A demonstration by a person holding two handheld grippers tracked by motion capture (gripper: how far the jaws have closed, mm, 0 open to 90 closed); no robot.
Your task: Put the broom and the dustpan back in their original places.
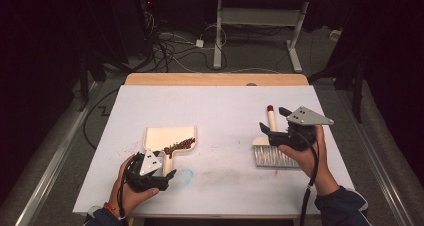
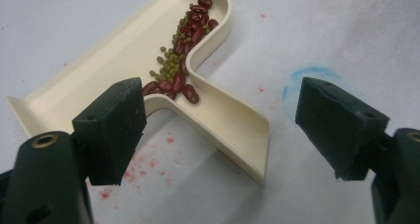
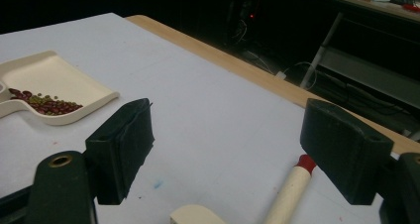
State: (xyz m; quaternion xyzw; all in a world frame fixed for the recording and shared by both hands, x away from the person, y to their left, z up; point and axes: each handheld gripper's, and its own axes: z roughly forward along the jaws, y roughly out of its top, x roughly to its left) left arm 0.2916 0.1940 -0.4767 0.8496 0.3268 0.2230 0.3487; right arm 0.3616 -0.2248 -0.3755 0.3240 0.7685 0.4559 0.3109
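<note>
Left gripper (image 2: 218, 130) open over dustpan (image 2: 124, 50) handle; right gripper (image 3: 247, 154) open above brush (image 3: 289, 192).

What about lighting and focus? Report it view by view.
High view: white table sheet lit, the room around it nearly black. Left gripper view: cream plastic dustpan evenly lit and sharp, black tongs' pads soft. Right gripper view: background dark, cream red-tipped brush handle slightly soft.

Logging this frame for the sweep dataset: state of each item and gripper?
dustpan: flat on the table, beans inside
beans: piled along the dustpan's back wall
brush: lying on the table, not gripped
left gripper: open, at the dustpan handle
right gripper: open, above the brush handle
</note>
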